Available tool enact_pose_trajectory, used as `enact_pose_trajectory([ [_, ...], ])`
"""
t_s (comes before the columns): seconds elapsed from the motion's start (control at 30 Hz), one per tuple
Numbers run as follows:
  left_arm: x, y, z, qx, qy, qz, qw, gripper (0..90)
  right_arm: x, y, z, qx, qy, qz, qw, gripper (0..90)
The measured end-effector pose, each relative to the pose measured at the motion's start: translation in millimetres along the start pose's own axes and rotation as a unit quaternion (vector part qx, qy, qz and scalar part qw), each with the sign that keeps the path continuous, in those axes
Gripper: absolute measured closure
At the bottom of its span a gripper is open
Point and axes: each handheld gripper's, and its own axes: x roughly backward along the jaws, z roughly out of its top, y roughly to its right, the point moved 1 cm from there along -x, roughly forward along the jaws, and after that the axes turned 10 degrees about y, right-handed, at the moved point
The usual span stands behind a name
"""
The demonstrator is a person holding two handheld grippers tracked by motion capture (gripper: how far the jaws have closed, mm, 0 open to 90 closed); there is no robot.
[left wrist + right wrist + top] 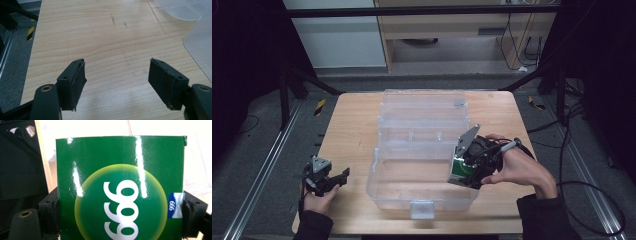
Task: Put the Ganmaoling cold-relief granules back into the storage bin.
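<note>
Here the right gripper (pixel 120 217) pinches the green box (pixel 120 182) squarely between its jaws.

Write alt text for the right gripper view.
A glossy green box with a yellow-green circle and white digits stands clamped between the right gripper's two black fingers. Behind it are a strip of wooden table and bright clear plastic.

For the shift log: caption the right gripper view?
Right gripper clamps a glossy green box printed "999".
</note>
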Motion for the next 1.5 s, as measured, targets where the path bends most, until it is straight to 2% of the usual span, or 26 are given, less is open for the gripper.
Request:
enact_pose_trajectory([
  [0.4, 0.5, -0.5, 0.1, 0.0, 0.001, 0.001, 1.0, 29.1, -23.1, -2.8, -2.6, 0.005, -0.009, 0.008, 0.9999, 15.8],
  [0.63, 1.0, -1.0, 0.2, 0.001, 0.001, 0.001, 1.0, 29.1, -35.2, -6.5, -1.9, 0.018, -0.027, 0.009, 0.9994, 15.8],
  [1.07, 1.3, -1.4, 0.3, 0.0, 0.002, 0.001, 1.0, 29.1, -47.1, -9.8, -1.9, 0.03, -0.051, 0.014, 0.9981, 15.8],
  [1.3, 1.6, -1.7, 0.4, 0.0, 0.003, 0.001, 1.0, 29.1, -52.1, -11.0, -2.0, 0.033, -0.057, 0.014, 0.9977, 15.8],
  [1.43, 1.4, -1.7, 0.4, 0.0, 0.002, 0.002, 1.0, 29.1, -54.7, -10.9, -7.8, 0.019, -0.046, 0.015, 0.9986, 15.7],
  [1.5, 1.2, -1.5, 0.4, 0.0, 0.002, 0.001, 1.0, 29.1, -55.6, -11.2, -8.7, 0.021, -0.045, 0.017, 0.9986, 15.7],
])
